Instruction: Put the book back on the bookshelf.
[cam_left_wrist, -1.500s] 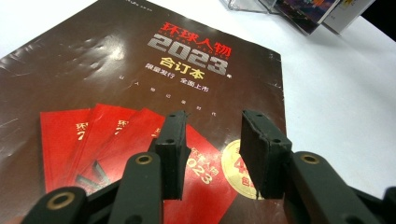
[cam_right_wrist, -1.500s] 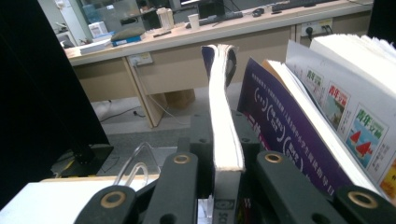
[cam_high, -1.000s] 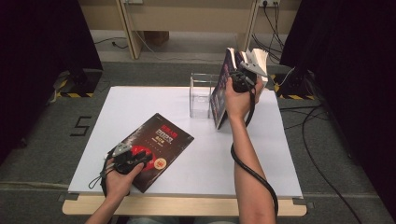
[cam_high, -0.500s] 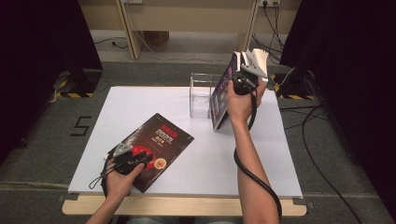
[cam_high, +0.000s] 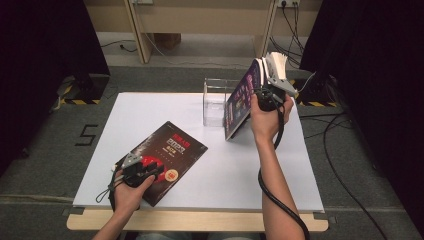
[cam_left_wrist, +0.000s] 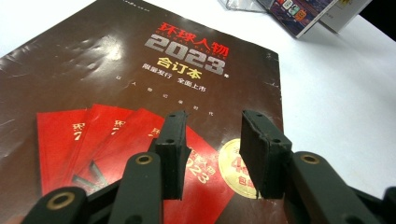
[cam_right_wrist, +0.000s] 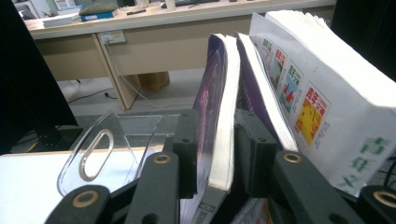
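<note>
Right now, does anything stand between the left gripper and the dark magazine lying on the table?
Nothing visible does. The left gripper hangs with open fingers directly over the bare cover of the dark magazine.

Dark red-covered magazine (cam_high: 165, 160) flat on table; purple-covered book (cam_high: 240, 102) upright, leaning beside clear stand.

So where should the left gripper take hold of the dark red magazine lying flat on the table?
Probably by an edge, not the cover. The magazine lies flat on the table, so the open left gripper, over its near end, cannot close from above. Its near corner seems to reach the table's front edge; come in level from the person's side with one jaw under it.
</note>
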